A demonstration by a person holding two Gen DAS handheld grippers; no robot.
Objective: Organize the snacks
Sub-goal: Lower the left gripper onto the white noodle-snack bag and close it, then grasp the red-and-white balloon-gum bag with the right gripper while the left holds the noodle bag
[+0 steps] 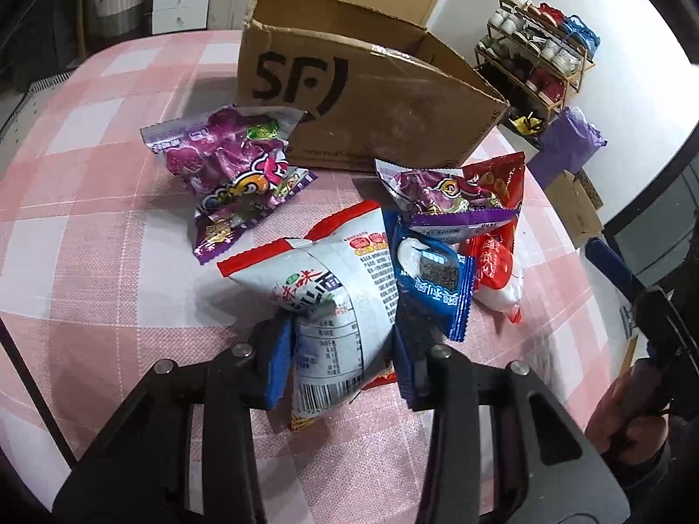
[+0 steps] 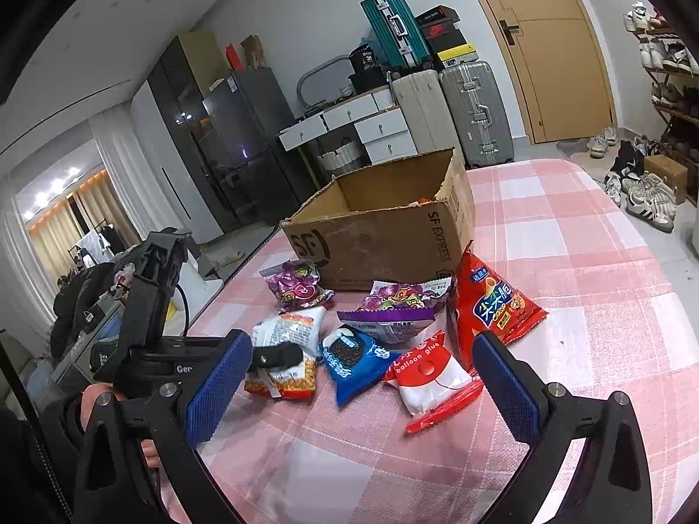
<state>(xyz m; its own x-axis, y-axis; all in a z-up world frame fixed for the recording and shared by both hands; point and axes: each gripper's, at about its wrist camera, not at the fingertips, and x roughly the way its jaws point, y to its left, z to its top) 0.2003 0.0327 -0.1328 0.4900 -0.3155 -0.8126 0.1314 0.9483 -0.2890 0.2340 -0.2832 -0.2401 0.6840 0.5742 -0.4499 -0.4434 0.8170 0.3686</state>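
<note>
A white instant-noodle packet [image 1: 323, 301] is being gripped by the left gripper [image 1: 343, 349], just in front of the open SF Express carton [image 1: 384, 100]. The right gripper [image 2: 362, 388] is being held open over the remaining snacks. A lift into the carton is judged next.
</note>
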